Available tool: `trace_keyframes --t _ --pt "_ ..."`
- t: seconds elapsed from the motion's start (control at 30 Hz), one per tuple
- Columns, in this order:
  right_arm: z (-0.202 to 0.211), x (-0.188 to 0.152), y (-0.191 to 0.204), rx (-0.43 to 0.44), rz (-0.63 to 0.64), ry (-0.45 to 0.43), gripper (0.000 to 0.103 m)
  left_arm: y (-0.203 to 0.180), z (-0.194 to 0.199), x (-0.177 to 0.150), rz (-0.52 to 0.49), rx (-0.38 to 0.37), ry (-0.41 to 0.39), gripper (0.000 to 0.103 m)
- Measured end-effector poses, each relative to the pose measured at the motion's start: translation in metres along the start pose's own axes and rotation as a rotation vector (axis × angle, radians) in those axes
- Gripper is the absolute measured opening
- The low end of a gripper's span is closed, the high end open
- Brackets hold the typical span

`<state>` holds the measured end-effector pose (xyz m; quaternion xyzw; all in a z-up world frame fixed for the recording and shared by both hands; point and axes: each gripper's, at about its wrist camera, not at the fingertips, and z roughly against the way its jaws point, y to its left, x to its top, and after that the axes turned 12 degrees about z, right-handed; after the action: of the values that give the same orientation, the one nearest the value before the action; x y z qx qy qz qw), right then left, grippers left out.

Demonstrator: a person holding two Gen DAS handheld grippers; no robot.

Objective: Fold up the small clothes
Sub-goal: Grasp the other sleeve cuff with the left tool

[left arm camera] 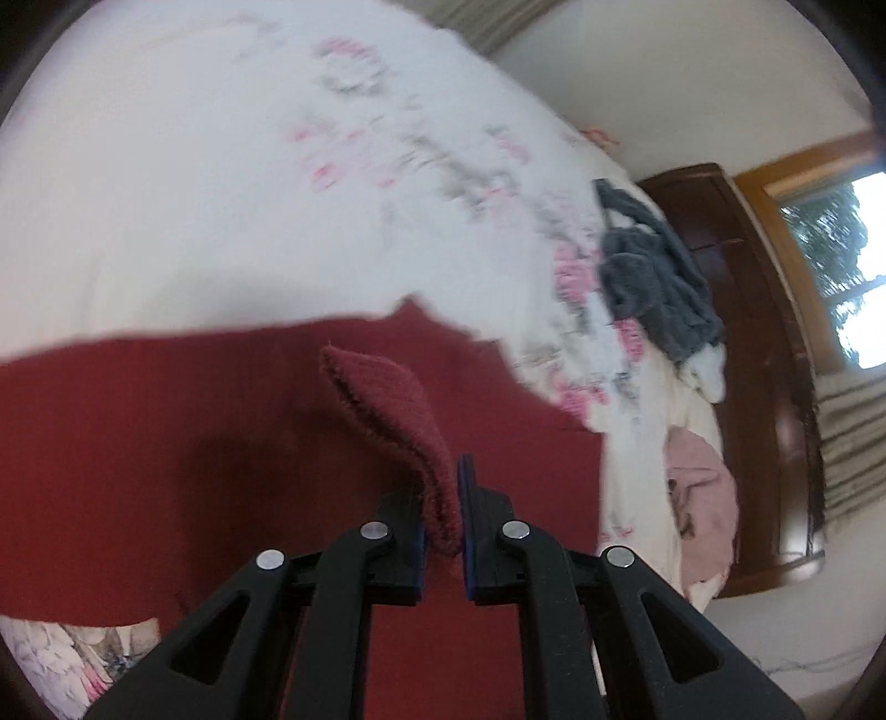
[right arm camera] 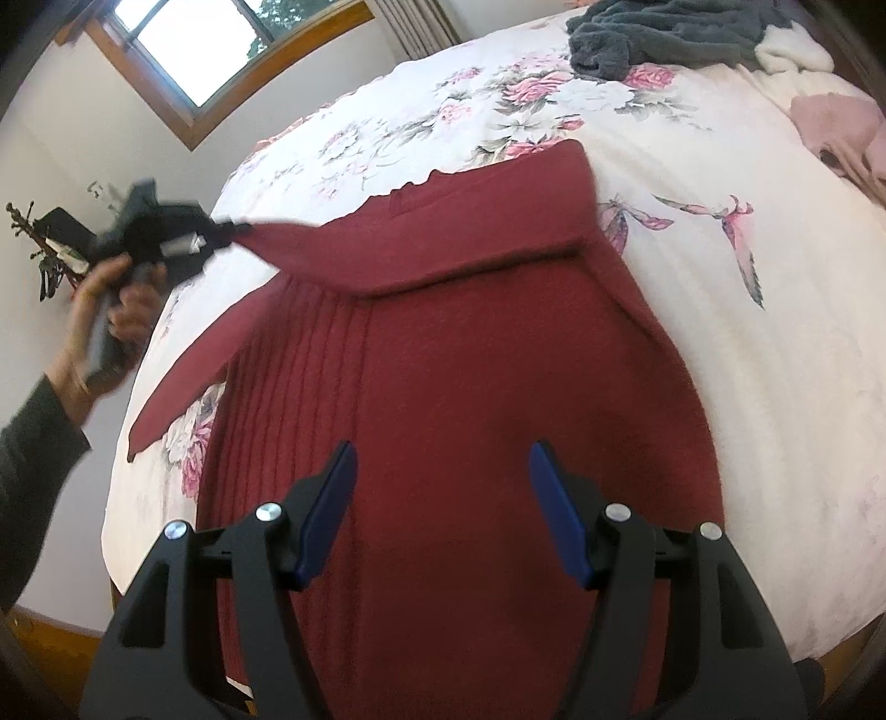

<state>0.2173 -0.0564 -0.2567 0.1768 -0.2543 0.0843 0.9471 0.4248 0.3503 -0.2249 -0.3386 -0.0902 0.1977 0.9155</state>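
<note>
We have the dark red sweater [right arm camera: 459, 387] lying flat on the floral bedspread [right arm camera: 747, 343], body spread toward us, with 1 sleeve already folded across the chest. Our left gripper [left arm camera: 440, 512] is clamped on the cuff of the other sleeve [left arm camera: 387, 410]; in the right wrist view that sleeve is pulled taut off to the left, lifted clear of the bed, the hand [right arm camera: 119, 310] wrapped round the tool's handle. Our right gripper [right arm camera: 440, 509] hangs over the lower body of the sweater with its 2 blue pads wide apart, gripping nothing. The step in hand looks like carrying this sleeve across the chest to match the first. To do it well, we should keep the cuff pinched firmly, sweep it low and level so the knit does not drag the shoulder out of line, and lay it parallel to the folded sleeve. The right gripper could press the near hem to stop the body sliding. A grey garment [right arm camera: 664, 33] and a pink one [right arm camera: 836, 127] wait near the far edge.
</note>
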Motion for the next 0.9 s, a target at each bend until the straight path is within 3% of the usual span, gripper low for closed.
trace_keyframes --t 0.2,0.27,0.33,0.4,0.47,0.5,0.57,0.73,0.77,0.8,0.9 --pt "-0.003 0.003 0.006 0.006 0.01 0.012 0.064 0.076 -0.028 -0.004 0.123 0.102 0.024 0.012" --pt "-0.003 0.004 0.008 0.003 0.015 0.01 0.064 0.093 -0.032 -0.005 0.169 0.171 0.025 0.019" --pt "-0.002 0.005 0.008 0.004 0.011 0.008 0.064 0.104 -0.021 -0.008 0.261 0.25 -0.011 0.018" --pt "-0.002 0.005 0.009 0.011 0.007 0.004 0.064 0.093 0.004 -0.011 0.27 0.205 -0.102 0.042" --pt "-0.003 0.005 0.012 0.017 0.01 0.004 0.064 0.083 0.02 -0.012 0.279 0.112 -0.149 0.045" --pt "-0.003 0.005 0.015 0.021 0.013 0.004 0.064 0.078 0.021 -0.011 0.285 0.028 -0.139 0.045" --pt "-0.003 0.006 0.019 0.029 0.012 0.003 0.064 0.071 0.012 -0.01 0.274 -0.029 -0.106 0.045" --pt "0.0 0.004 0.027 0.033 0.026 0.011 0.065 0.085 -0.042 -0.015 0.261 0.072 0.0 0.041" --pt "0.001 0.004 0.028 0.031 0.026 0.014 0.065 0.09 -0.045 -0.015 0.264 0.082 -0.001 0.031" --pt "0.001 0.003 0.028 0.028 0.028 0.017 0.065 0.096 -0.047 -0.014 0.269 0.087 -0.001 0.024" --pt "0.003 0.001 0.026 0.017 0.03 0.025 0.065 0.111 -0.038 -0.011 0.279 0.063 0.0 0.022"
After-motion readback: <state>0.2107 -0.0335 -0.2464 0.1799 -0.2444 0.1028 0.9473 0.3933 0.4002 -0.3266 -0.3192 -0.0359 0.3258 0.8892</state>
